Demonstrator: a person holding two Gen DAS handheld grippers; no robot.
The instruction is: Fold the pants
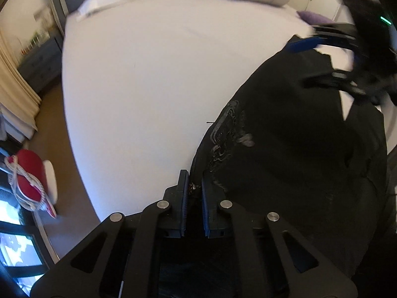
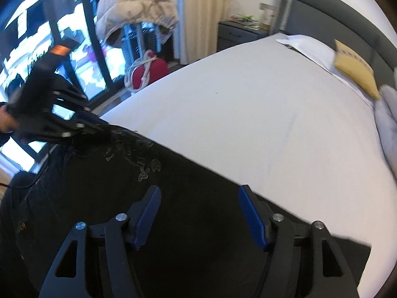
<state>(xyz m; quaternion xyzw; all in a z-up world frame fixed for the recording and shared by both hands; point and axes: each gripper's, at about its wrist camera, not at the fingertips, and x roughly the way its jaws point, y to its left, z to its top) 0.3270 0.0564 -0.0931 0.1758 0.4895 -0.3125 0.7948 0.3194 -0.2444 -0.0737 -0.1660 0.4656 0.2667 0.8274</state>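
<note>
Black pants with pale embroidery lie along the near edge of a white bed. My left gripper is shut on the pants at their waist end, by a metal button. It shows in the right wrist view at the left, gripping the same corner. My right gripper is open, its blue pads wide apart just above the pants and holding nothing. In the left wrist view it hovers blurred over the far end of the pants.
Pillows, a yellow cushion and a grey headboard are at the bed's head. A red bag with white rope sits on the floor by the window. A puffy coat hangs near curtains. A nightstand stands beside the bed.
</note>
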